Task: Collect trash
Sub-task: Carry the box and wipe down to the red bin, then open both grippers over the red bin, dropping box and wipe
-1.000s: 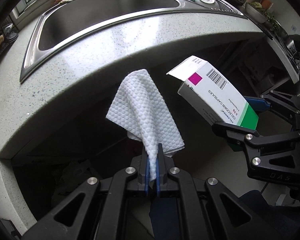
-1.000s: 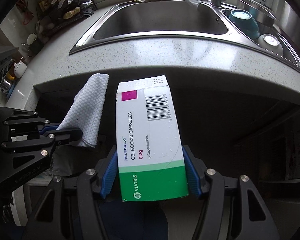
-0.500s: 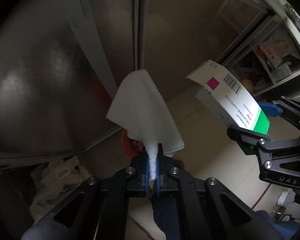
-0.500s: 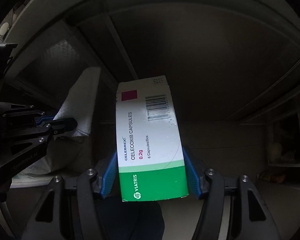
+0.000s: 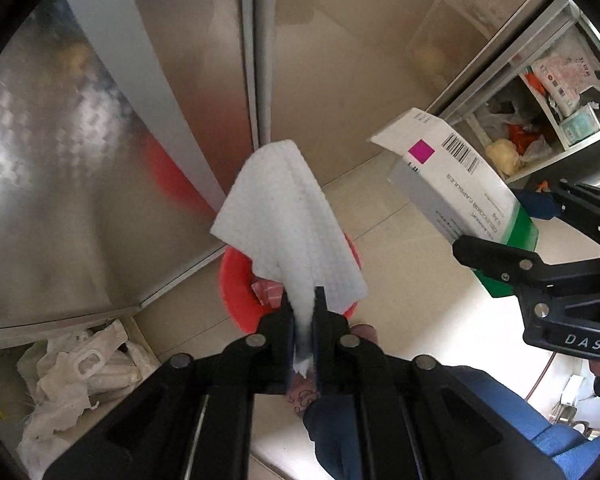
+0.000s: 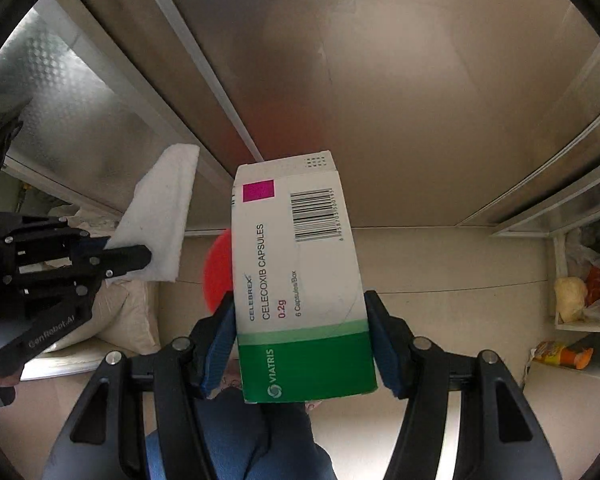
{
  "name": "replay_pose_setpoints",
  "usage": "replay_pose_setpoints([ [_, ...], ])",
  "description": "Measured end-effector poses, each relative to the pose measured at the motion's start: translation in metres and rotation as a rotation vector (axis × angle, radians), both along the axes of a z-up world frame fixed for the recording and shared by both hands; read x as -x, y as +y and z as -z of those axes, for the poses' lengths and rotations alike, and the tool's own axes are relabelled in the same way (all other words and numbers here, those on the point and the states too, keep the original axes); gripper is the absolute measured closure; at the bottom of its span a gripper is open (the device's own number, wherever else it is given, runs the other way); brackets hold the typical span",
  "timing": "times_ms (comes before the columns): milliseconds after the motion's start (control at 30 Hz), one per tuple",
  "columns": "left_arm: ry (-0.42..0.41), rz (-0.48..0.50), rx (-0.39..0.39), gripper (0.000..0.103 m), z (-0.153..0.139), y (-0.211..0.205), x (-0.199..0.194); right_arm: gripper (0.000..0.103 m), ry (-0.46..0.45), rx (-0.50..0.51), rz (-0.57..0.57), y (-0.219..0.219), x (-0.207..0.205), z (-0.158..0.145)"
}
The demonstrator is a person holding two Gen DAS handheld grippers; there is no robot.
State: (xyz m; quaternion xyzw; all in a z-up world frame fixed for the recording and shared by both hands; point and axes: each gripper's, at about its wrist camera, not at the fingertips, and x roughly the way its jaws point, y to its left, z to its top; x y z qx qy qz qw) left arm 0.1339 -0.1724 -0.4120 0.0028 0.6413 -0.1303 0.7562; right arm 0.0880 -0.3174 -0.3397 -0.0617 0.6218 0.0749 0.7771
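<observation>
A white quilted paper towel (image 5: 284, 216) sticks up from my left gripper (image 5: 303, 308), pinched between its pads while the jaws are opening slightly. Directly beneath it on the floor stands a red bin (image 5: 236, 292) holding some scraps. My right gripper (image 6: 299, 304) is shut on a white and green medicine box (image 6: 300, 272), gripped by its two long sides. In the right wrist view, part of the red bin (image 6: 218, 276) shows behind the box's left edge, and the left gripper (image 6: 140, 258) with the paper towel (image 6: 160, 216) is at left. In the left wrist view, the box (image 5: 460, 184) is at right.
Steel cabinet doors (image 5: 100, 160) rise just behind the bin. White plastic bags (image 5: 72, 372) lie in a lower compartment at left. An open shelf (image 5: 540, 120) at right holds packets and food, with an orange bottle (image 6: 564, 356) below. A person's leg in blue (image 5: 380, 420) is under the grippers.
Both grippers have sunk from counter and sink level to the front of the lower cabinet doors. The red bin has come into view below. Towel and box are still held.
</observation>
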Motion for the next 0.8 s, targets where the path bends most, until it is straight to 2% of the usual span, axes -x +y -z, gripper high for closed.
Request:
replay_pose_setpoints([
  [33,0.004,-0.001,0.003,0.092,0.003,0.002,0.000,0.044,0.002,0.002,0.006,0.001,-0.002,0.003],
  [67,0.005,0.003,0.001,0.081,0.005,0.000,0.000,0.044,0.005,0.001,0.013,0.001,-0.003,0.005],
  [100,0.000,0.006,-0.011,0.063,0.003,-0.001,-0.002,0.044,0.006,0.000,0.018,0.001,-0.004,0.006],
  [133,-0.010,0.007,-0.026,0.052,0.002,-0.004,-0.001,0.044,0.005,0.000,0.022,0.000,-0.004,0.007],
  [167,-0.014,0.006,-0.034,0.033,0.000,-0.006,-0.001,0.044,0.004,0.002,0.025,0.000,-0.005,0.006],
  [200,-0.014,0.002,-0.035,0.024,-0.005,-0.009,-0.003,0.044,0.003,0.002,0.029,0.000,-0.005,0.005],
  [533,-0.042,-0.056,-0.070,0.018,-0.028,0.024,0.011,0.044,0.022,0.000,0.036,-0.002,0.007,-0.012],
  [700,-0.069,-0.109,-0.074,0.000,-0.037,0.044,0.022,0.044,0.051,-0.010,-0.013,0.011,0.016,-0.005],
  [800,-0.087,-0.128,-0.097,0.000,-0.038,0.054,0.028,0.044,0.061,-0.014,-0.058,0.024,0.014,0.006],
])
